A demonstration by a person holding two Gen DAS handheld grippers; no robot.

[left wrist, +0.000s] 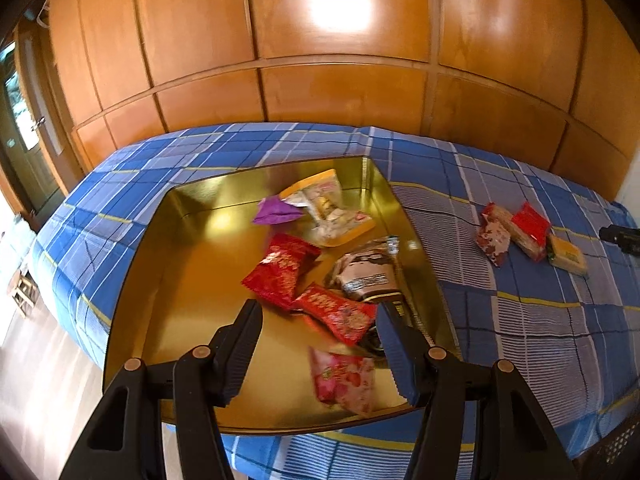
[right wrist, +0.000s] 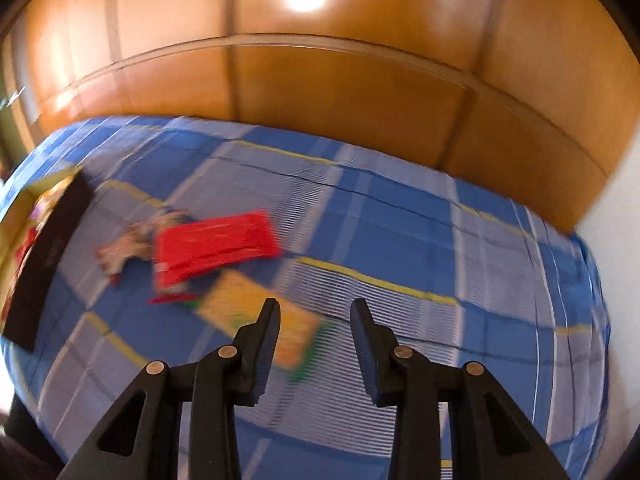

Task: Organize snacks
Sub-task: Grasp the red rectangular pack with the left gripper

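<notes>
A gold tin [left wrist: 168, 280] lies on a bed with a blue checked sheet [left wrist: 520, 340]. It holds a purple packet [left wrist: 276, 210], a yellow-edged clear bag [left wrist: 332, 208], two red packets [left wrist: 280, 272], a silver-and-dark packet [left wrist: 368, 272] and a blurred pink packet [left wrist: 344, 384]. My left gripper [left wrist: 318, 316] hangs open over the tin's near part, gripping nothing. To the right of the tin, a floral packet [left wrist: 494, 236], a red packet [left wrist: 530, 230] and a yellow packet [left wrist: 568, 258] lie on the sheet. My right gripper [right wrist: 316, 306] is open and empty, just right of the yellow packet [right wrist: 240, 304]. That view is motion-blurred.
Wooden panelled doors [left wrist: 320, 80] rise right behind the bed. The bed's left edge drops to a pale floor [left wrist: 40, 360], with a doorway [left wrist: 24, 140] beyond. A black object [left wrist: 620, 236] pokes in at the right edge. The tin's dark outer wall [right wrist: 44, 256] shows at far left.
</notes>
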